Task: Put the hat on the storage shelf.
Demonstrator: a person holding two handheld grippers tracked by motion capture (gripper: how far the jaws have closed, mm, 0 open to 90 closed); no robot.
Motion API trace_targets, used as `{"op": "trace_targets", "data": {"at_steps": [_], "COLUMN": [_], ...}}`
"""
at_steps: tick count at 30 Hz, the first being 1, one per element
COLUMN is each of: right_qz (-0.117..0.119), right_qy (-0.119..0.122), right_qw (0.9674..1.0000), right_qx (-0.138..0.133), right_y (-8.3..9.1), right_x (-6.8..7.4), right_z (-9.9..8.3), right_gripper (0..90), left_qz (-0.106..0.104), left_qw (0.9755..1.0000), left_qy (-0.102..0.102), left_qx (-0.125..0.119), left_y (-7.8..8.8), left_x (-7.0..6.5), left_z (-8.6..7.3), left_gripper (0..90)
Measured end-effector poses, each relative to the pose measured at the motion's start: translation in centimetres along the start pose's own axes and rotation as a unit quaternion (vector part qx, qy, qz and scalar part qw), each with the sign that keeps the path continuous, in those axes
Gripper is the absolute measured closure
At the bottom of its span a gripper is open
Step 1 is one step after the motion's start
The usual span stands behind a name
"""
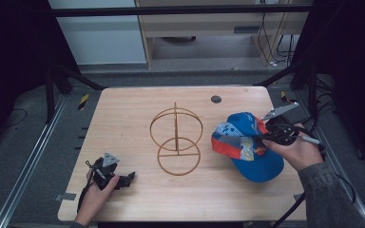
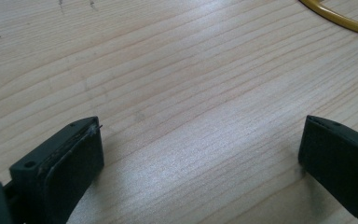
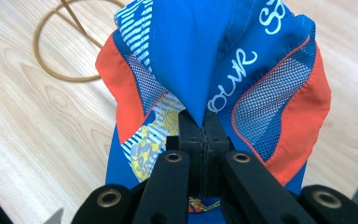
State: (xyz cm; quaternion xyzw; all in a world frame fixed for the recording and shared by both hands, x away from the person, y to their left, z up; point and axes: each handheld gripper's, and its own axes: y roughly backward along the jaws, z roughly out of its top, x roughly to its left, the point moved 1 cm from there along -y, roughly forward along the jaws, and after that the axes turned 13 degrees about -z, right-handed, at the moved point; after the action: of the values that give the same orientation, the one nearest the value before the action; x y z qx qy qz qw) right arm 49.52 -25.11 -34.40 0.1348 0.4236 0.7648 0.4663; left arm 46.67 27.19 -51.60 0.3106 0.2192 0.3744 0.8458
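The right gripper (image 3: 204,133) has its 2 jaws pressed together on a fold of blue fabric of the cap (image 3: 214,60), so the cloth rises in a ridge straight up from the jaw tips. On either side of that ridge are orange panels with grey mesh, and white lettering runs across the blue to the right of the jaws. A patch of yellow and striped print lies just left of the jaws. In the high view the cap (image 1: 247,145) sits at the right side of the wooden table (image 1: 123,123), with the right hand (image 1: 298,151) and right gripper (image 1: 266,138) against its right edge.

The left gripper (image 2: 200,140) has its 2 jaws spread wide, with bare wood grain between them and nothing held. Beyond the right-hand jaw, at the far corner, curves a piece of the gold wire stand (image 2: 340,18). In the high view the left gripper (image 1: 123,179) lies low over the table near its front left, in the left hand (image 1: 95,194), and the wire stand (image 1: 177,141) of 2 rings on a post stands at the table's middle, well apart from those jaws and just beside the cap.
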Motion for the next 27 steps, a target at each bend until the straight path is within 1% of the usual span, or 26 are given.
{"op": "trace_targets", "data": {"at_steps": [3,4,5,6,8,9,11,12,13,14,15,20,25,27], "right_qz": [0.000,-0.002,-0.002,-0.002,-0.002,-0.003,-0.005,-0.005,-0.005,-0.007,-0.007,-0.004,-0.005,-0.002], "right_qy": [0.002,0.001,0.001,0.001,-0.001,0.000,0.005,0.009,0.009,0.012,0.012,0.015,0.021,0.021], "right_qw": [0.9999,0.9998,0.9998,0.9995,0.9993,0.9989,0.9983,0.9977,0.9977,0.9969,0.9969,0.9947,0.9935,0.9925], "right_qx": [-0.011,-0.021,-0.021,-0.033,-0.036,-0.046,-0.059,-0.067,-0.067,-0.077,-0.077,-0.102,-0.112,-0.121], "right_y": [1.2,1.9,1.9,2.8,3.1,3.9,4.7,5.5,5.5,6.3,6.3,8.0,8.9,9.3], "right_x": [-0.1,-0.2,-0.2,-0.3,-0.3,-0.3,-0.3,-0.2,-0.2,-0.1,-0.1,0.1,0.3,0.4], "right_z": [0.7,1.2,1.2,1.6,1.8,2.3,2.8,3.4,3.4,3.9,3.9,5.5,6.7,7.4], "right_gripper": [90.0,90.0,90.0,90.0,90.0,90.0,90.0,90.0,90.0,90.0,90.0,90.0,90.0,90.0], "left_qz": [0.000,0.000,0.000,0.000,0.000,0.000,0.000,0.000,0.000,0.000,0.000,0.000,0.000,0.000], "left_qw": [1.0000,1.0000,1.0000,1.0000,1.0000,1.0000,1.0000,1.0000,1.0000,1.0000,1.0000,1.0000,1.0000,1.0000], "left_qy": [0.001,0.001,0.001,0.000,0.001,0.001,0.001,0.001,0.001,0.001,0.001,0.001,0.000,0.001], "left_qx": [-0.001,-0.001,-0.001,0.000,-0.001,-0.001,-0.001,-0.001,-0.001,-0.001,-0.001,-0.001,0.000,-0.001], "left_y": [0.0,0.0,0.0,0.0,0.0,0.0,0.0,0.0,0.0,0.0,0.0,0.0,0.0,0.0], "left_x": [0.0,0.0,0.0,0.0,0.0,0.0,0.0,0.0,0.0,0.0,0.0,0.0,0.0,0.0], "left_z": [0.0,0.0,0.0,0.0,0.0,0.0,0.0,0.0,0.0,0.0,0.0,0.0,0.0,0.0], "left_gripper": [0.0,0.0,0.0,0.0,0.0,0.0,0.0,0.0,0.0,0.0,0.0,0.0,0.0,0.0]}}
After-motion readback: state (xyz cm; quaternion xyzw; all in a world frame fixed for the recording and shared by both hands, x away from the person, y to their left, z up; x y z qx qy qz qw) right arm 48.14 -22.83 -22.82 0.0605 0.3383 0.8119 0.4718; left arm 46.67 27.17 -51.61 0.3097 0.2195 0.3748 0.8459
